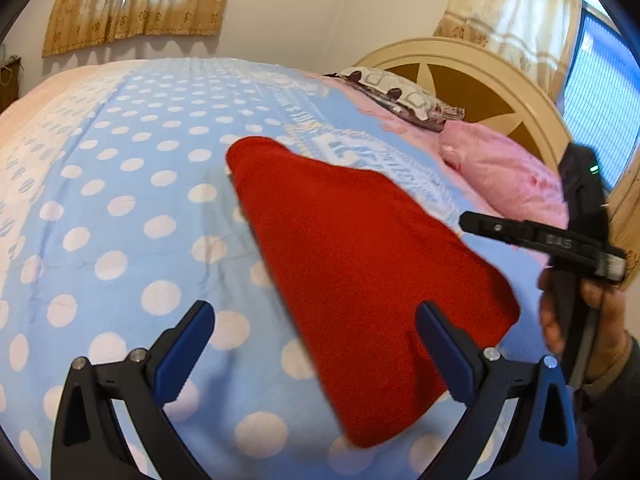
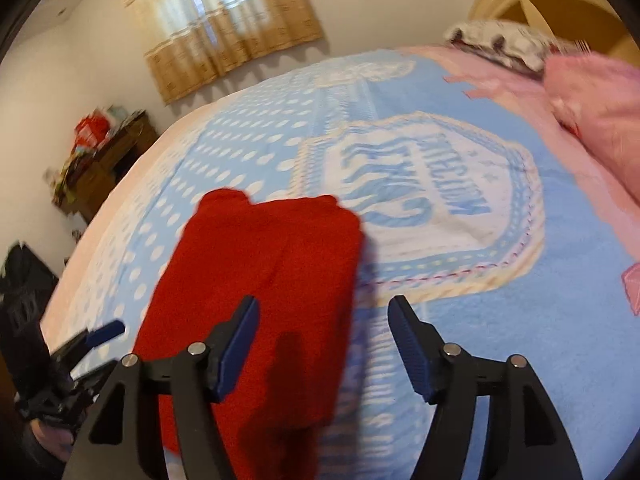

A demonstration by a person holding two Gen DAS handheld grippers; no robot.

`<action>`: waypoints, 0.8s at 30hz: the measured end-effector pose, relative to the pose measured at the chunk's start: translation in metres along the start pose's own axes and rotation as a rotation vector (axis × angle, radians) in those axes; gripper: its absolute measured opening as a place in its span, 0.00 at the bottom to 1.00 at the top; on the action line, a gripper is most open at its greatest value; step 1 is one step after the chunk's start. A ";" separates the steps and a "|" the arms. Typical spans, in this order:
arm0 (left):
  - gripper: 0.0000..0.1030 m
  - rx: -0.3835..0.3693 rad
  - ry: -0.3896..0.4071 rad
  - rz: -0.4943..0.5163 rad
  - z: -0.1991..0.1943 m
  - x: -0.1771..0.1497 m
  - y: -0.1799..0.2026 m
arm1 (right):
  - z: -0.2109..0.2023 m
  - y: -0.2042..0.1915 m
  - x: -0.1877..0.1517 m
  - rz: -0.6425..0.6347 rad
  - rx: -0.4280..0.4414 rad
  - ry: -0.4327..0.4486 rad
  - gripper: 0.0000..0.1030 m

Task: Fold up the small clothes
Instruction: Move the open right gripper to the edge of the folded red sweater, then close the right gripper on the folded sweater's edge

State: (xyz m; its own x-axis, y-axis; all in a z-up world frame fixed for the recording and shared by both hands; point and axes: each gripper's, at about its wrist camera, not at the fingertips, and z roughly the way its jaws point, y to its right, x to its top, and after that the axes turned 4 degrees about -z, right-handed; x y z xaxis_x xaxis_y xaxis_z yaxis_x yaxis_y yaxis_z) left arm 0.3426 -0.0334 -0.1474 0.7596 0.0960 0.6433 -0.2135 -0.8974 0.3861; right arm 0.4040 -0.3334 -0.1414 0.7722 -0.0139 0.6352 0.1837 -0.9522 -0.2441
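The red garment (image 1: 360,264) lies flat on the blue dotted bedspread (image 1: 132,208), toward the near edge of the bed, already narrowed to a long strip with one end rounded and the other squarer; a lengthwise ridge in the right wrist view suggests the sides are folded in, so the work appears part done, with a crosswise fold likely remaining. The left gripper (image 1: 316,344) hangs above the cloth with jaws spread wide, holding nothing; its right finger overlaps the cloth's near edge in view, but contact cannot be confirmed. The right gripper (image 2: 324,340) is likewise spread and empty, its left finger over the cloth and its right over the bedspread. This placement suits a fresh grasp on the near end. Beyond lie a pink pillow (image 1: 500,176), a patterned pillow (image 1: 400,96) and the headboard (image 1: 472,76). No containers are visible; a cluttered wooden stand (image 2: 104,156) stands by the wall.
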 end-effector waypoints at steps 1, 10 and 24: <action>1.00 -0.008 -0.011 0.000 0.004 0.002 0.001 | 0.004 0.006 0.002 0.018 0.007 -0.010 0.66; 1.00 -0.030 -0.064 -0.034 0.032 -0.003 -0.002 | 0.057 0.028 0.010 0.093 0.122 -0.098 0.66; 0.99 -0.091 -0.096 -0.063 0.043 -0.010 -0.002 | 0.104 0.031 0.022 0.122 0.302 -0.155 0.61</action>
State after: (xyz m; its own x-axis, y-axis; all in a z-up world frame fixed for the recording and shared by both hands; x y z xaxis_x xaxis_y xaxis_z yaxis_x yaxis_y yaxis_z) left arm 0.3621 -0.0508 -0.1832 0.8277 0.1058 0.5511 -0.2148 -0.8476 0.4853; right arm 0.4893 -0.3311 -0.2110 0.8786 -0.0533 0.4746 0.2378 -0.8131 -0.5314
